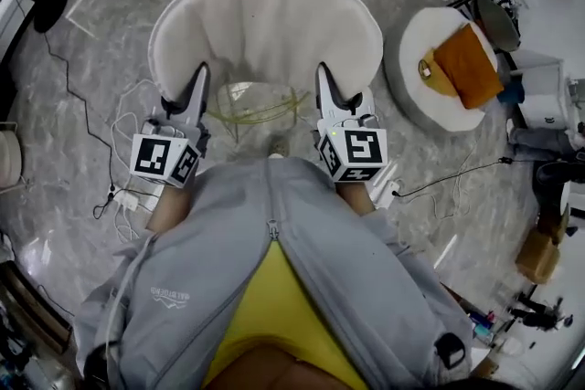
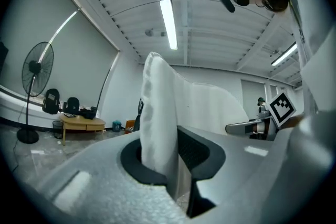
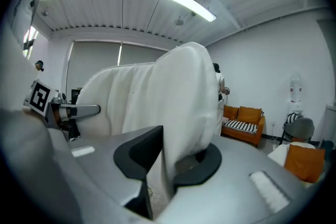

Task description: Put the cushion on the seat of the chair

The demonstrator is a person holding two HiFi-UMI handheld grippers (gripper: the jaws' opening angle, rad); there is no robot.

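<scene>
The cushion (image 1: pixel 265 18) is held above the floor (image 1: pixel 110 59), pinched at its left edge between the nearly closed jaws of the left gripper (image 1: pixel 200 71) and at its right edge by the right gripper (image 1: pixel 324 70)

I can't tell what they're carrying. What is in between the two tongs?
The white cushion fills the gap from the left tongs to the right tongs, each shut on one side edge. The head view shows it.
</scene>
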